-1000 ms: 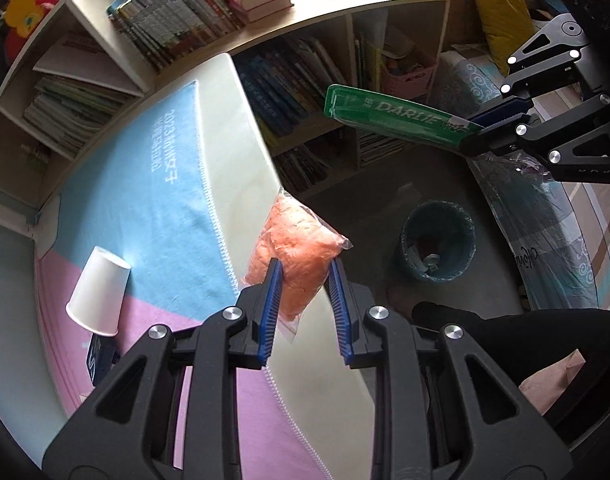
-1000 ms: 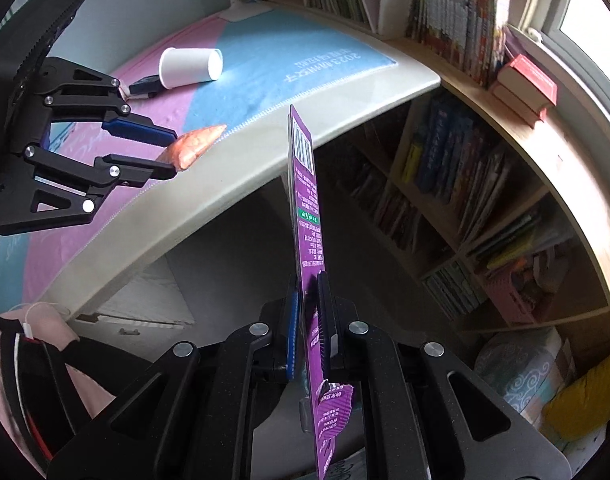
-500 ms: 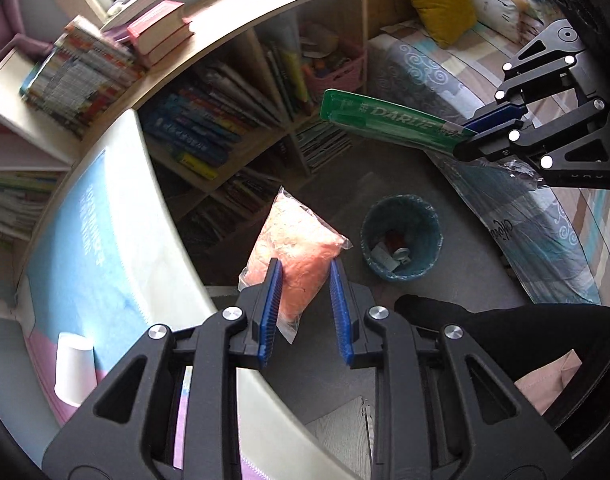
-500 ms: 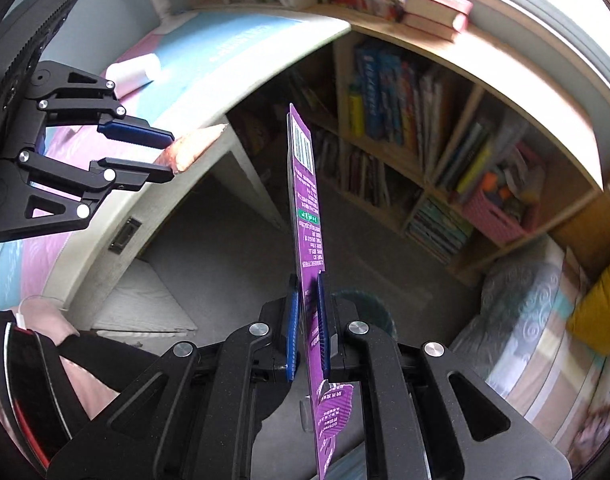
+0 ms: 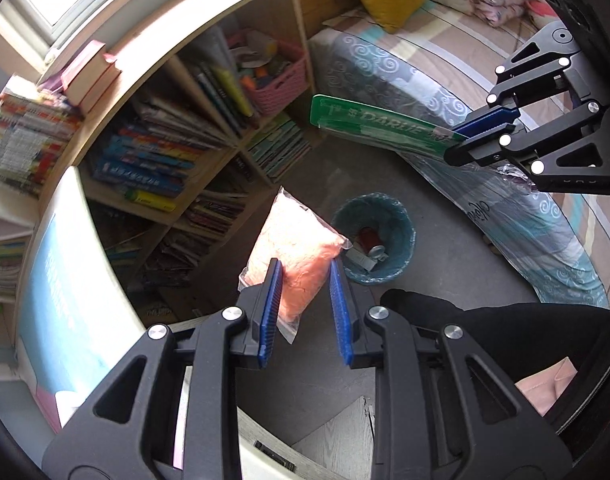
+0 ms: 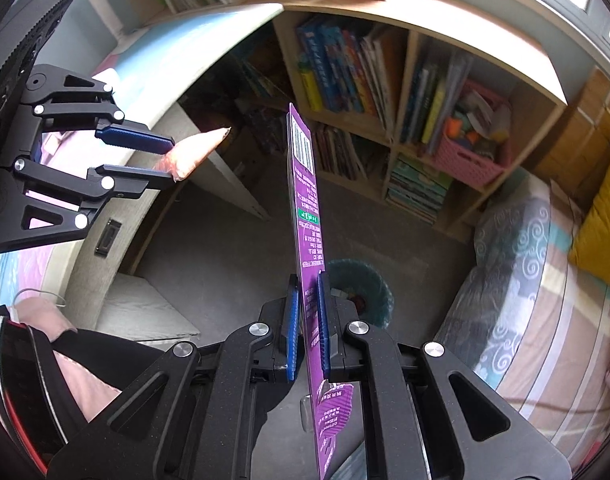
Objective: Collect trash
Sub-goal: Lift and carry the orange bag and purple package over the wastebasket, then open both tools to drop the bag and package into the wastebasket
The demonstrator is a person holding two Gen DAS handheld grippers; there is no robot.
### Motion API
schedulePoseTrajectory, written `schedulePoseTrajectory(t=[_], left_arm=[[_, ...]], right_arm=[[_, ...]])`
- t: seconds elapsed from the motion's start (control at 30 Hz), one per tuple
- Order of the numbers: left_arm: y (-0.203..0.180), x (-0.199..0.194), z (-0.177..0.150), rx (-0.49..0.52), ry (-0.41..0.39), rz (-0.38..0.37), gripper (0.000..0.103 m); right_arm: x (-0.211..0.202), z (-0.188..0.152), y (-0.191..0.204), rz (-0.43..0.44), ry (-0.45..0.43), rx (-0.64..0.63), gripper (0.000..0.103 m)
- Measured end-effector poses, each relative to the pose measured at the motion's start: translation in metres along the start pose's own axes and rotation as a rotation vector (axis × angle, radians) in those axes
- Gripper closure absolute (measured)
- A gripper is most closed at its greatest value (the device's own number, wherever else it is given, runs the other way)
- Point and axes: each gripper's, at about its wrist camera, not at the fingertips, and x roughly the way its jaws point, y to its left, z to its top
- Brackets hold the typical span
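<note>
Two pieces of trash are in hand, and the coming move turns on where the bin lies under each.

Left wrist view: the left claw [image 5: 305, 304] pinches a bag [image 5: 301, 256] of orange stuff between its blue pads, which sit spread about as wide as the bag's lower part. The bag's long axis runs forward along the fingers, pointing up and away from the camera. The bin [image 5: 401, 236] stands on the floor just ahead and to the right of the bag's tip, with a can and other scraps already in it. Bag and bin overlap at one edge in this view, but the bag looks short of the opening, so a small shift forward and right seems needed before letting go. The right claw [image 5: 461, 140] shows at upper right, pressed onto a green card [image 5: 369, 124] held roughly level, well above the bin.

Right wrist view: the right claw [image 6: 307, 316] is nearly shut, gripping the same card [image 6: 309, 240], here purple, thin edge toward the lens, its long axis running forward along the fingers. The bin [image 6: 365, 280] sits directly behind and below the fingertips, partly hidden by them, so this claw is likely the nearer one to a drop. The left claw [image 6: 165, 160] is at left with the bag [image 6: 197, 148] poking out, beside the surface [image 6: 209, 40] edge.
</note>
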Motion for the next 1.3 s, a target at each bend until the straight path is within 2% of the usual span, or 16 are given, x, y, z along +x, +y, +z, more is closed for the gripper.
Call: schedulePoseTrajectory(t=[0.67, 0.93, 1.03, 1.17, 1.2, 1.23, 1.27, 1.3], left_arm=[[-0.052, 0.037, 0.033, 0.141, 0.054, -0.058, 0.081], [-0.061, 0.051, 0.038, 0.158, 0.085, -0.079, 0.081], [-0.063, 0.055, 0.039, 0.162, 0.093, -0.082, 0.081], [-0.059, 0.068, 0.044, 0.134, 0.109, -0.097, 0.080], [-0.058, 0.073, 0.046, 0.116, 0.119, -0.111, 0.079], [-0.057, 0.080, 0.048, 0.111, 0.135, -0.123, 0.072], [-0.058, 0.092, 0.049, 0.125, 0.159, -0.107, 0.035], [-0.061, 0.100, 0.049, 0.145, 0.154, -0.047, 0.026]], right_arm=[[0.013, -0.046, -0.028, -0.004, 0.046, 0.147, 0.094], [0.020, -0.058, -0.036, 0.007, 0.069, 0.185, 0.096], [0.022, -0.058, -0.039, 0.013, 0.062, 0.192, 0.102], [0.027, -0.052, -0.046, 0.016, 0.048, 0.199, 0.102], [0.026, -0.050, -0.048, 0.010, 0.045, 0.200, 0.102], [0.023, -0.048, -0.050, -0.003, 0.039, 0.201, 0.098], [0.020, -0.048, -0.055, -0.013, 0.027, 0.215, 0.097], [0.018, -0.049, -0.061, -0.005, 0.019, 0.239, 0.097]])
